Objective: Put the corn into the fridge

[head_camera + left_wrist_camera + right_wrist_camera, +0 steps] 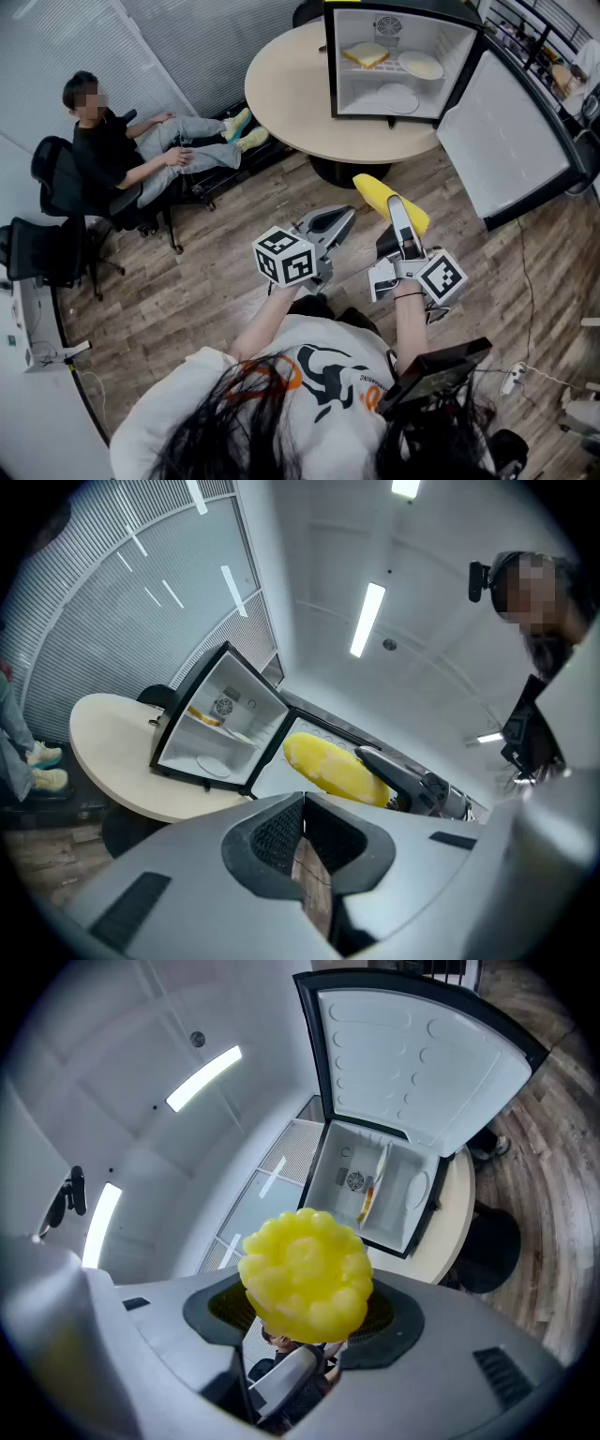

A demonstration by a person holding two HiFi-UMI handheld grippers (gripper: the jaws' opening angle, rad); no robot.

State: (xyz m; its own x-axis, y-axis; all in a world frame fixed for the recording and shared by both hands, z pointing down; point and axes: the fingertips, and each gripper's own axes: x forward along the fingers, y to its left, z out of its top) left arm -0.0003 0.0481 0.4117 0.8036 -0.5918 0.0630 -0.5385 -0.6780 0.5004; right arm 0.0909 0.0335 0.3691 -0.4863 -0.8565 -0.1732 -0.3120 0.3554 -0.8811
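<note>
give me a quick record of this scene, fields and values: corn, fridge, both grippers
corn: yellow, in the air, short of the fridge
right gripper: jaws shut on the corn
left gripper: jaws together, nothing between them
fridge: on the round table, door swung wide open
inside fridge: bread slice and plate on upper shelf, second plate below
seated person: in a chair at the head view's left

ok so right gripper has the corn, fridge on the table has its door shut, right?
No: the fridge door stands open, as the head view shows. The rest holds: the right gripper has the corn, and the fridge sits on the table.
</note>
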